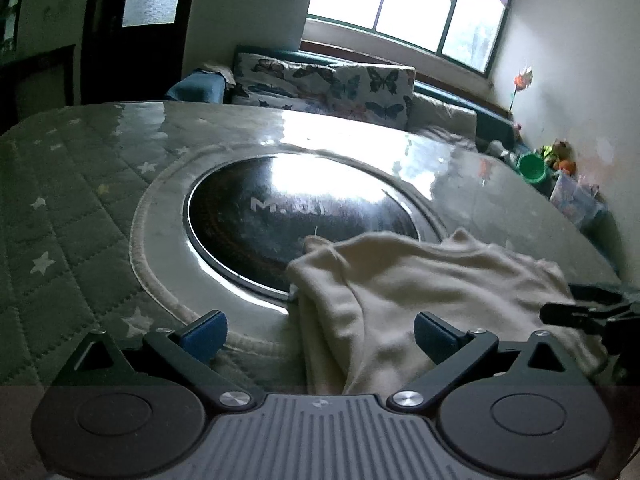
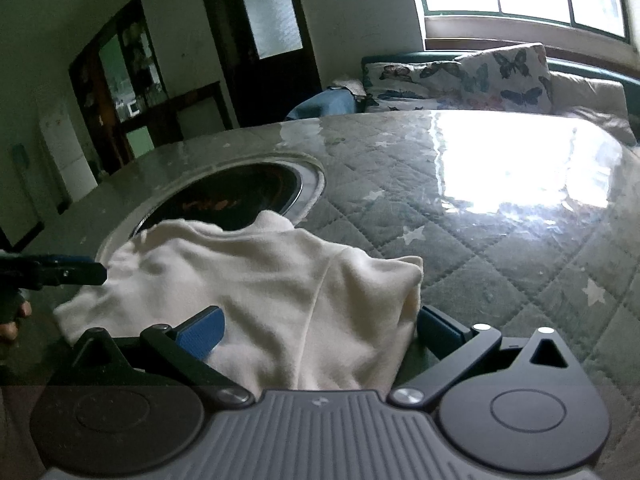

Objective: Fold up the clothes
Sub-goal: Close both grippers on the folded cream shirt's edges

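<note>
Here the cream garment (image 1: 420,280) lay bunched on the surface (image 1: 80,208) between both spread, empty grippers: the left gripper (image 1: 320,332) and right gripper (image 2: 320,332) flanked it, seemingly to grab opposite edges.

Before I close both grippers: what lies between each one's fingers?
Cream garment fills the right gripper gap in the right wrist view; it also lies between the left gripper fingers in the left wrist view.
</note>
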The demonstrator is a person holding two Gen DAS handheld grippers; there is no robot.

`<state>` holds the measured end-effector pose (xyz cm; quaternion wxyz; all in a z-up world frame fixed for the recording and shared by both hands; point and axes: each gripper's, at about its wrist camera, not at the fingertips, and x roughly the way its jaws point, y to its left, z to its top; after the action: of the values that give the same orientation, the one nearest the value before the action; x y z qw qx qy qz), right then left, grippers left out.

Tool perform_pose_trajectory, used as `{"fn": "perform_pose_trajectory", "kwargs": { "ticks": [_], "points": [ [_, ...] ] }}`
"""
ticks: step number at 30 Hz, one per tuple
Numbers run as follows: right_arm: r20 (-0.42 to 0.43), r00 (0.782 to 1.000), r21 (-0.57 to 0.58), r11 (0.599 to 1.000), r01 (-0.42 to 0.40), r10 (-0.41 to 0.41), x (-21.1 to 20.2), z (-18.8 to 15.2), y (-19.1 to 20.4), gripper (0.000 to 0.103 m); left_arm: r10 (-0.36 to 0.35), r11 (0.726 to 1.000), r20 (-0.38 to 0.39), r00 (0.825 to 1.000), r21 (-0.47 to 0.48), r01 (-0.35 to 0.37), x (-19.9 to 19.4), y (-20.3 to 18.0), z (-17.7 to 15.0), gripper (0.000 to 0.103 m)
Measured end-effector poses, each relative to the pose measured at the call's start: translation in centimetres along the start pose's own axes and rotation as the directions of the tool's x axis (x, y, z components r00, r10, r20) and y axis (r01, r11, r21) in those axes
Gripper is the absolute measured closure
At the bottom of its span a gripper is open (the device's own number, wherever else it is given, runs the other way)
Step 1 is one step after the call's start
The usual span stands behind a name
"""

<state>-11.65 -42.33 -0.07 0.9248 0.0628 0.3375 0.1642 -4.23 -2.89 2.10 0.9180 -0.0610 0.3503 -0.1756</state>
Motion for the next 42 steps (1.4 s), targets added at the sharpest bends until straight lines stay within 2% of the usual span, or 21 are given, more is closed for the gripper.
{"fn": "perform_pose_trajectory", "kwargs": {
  "ticks": [6,12,16,19,23,25,26,27,28,32,35,37,38,39,41,42],
  "points": [
    [-0.007,1.0,0.017,1.0,-0.001,0.001,-0.1,0.2,-0.1,0.002,-0.046,0.999,-0.029,0.999,-0.02,0.046,0.6,0.0,0.3,0.015],
    [0.001,1.0,0.034,0.999,-0.002,0.002,-0.3,0.2,-0.4,0.01,-0.051,0.999,-0.035,0.998,0.004,0.051,1.1,-0.8,0.3,0.027],
    [0.008,1.0,0.047,0.999,-0.01,0.01,-0.5,0.2,-0.5,0.024,-0.053,0.998,-0.036,0.998,0.024,0.053,1.3,-1.6,0.2,0.036],
    [0.008,1.0,0.065,0.997,-0.028,0.027,-0.6,0.2,-0.7,0.039,-0.06,0.998,-0.038,0.997,0.021,0.061,1.4,-1.8,0.3,0.05],
    [0.01,0.999,0.102,0.994,-0.046,0.046,-0.7,0.2,-1.3,0.043,-0.059,0.998,-0.043,0.997,0.007,0.059,1.4,-1.5,0.4,0.058],
    [0.01,0.999,0.103,0.994,-0.042,0.042,-0.7,0.2,-1.3,0.043,-0.043,0.999,-0.046,0.998,0.007,0.043,1.4,-1.5,0.5,0.056],
    [0.01,0.999,0.098,0.995,-0.036,0.035,-0.7,0.2,-1.3,0.043,-0.035,0.999,-0.047,0.998,0.007,0.036,1.3,-1.5,0.5,0.051],
    [0.01,1.0,0.093,0.995,-0.03,0.03,-0.7,0.2,-1.2,0.042,-0.03,1.0,-0.049,0.998,0.007,0.031,1.3,-1.6,0.5,0.041],
    [0.011,1.0,0.089,0.996,-0.027,0.026,-0.7,0.2,-1.1,0.039,-0.026,1.0,-0.049,0.998,0.009,0.026,1.3,-1.6,0.5,0.038],
    [0.02,1.0,0.063,0.998,0.006,-0.007,-0.5,0.0,-0.5,0.035,-0.003,0.999,-0.048,0.999,0.045,0.006,1.4,-2.2,0.3,0.036],
    [0.018,1.0,0.055,0.998,-0.016,0.015,-0.4,-0.1,0.0,0.038,-0.016,0.998,-0.048,0.999,0.06,0.019,1.5,-2.2,0.1,0.038],
    [0.016,0.999,0.057,0.998,-0.036,0.035,-0.3,-0.2,0.3,0.045,-0.041,0.998,-0.049,0.998,0.049,0.044,1.5,-2.1,0.2,0.05],
    [0.018,0.999,0.064,0.997,-0.037,0.036,-0.4,-0.2,0.3,0.053,-0.061,0.997,-0.053,0.997,0.037,0.063,1.5,-2.0,0.2,0.062],
    [0.019,0.999,0.07,0.997,-0.038,0.037,-0.4,-0.3,0.3,0.056,-0.072,0.997,-0.057,0.996,0.025,0.073,1.6,-2.0,0.3,0.071],
    [0.028,0.999,0.09,0.995,-0.039,0.037,-0.6,-0.4,0.0,0.071,-0.089,0.996,-0.067,0.994,0.003,0.089,1.8,-1.9,0.4,0.078],
    [0.037,0.998,0.106,0.993,-0.049,0.045,-0.8,-0.5,-0.2,0.073,-0.089,0.996,-0.065,0.994,0.002,0.09,1.7,-2.0,0.5,0.08]
  ]
}}
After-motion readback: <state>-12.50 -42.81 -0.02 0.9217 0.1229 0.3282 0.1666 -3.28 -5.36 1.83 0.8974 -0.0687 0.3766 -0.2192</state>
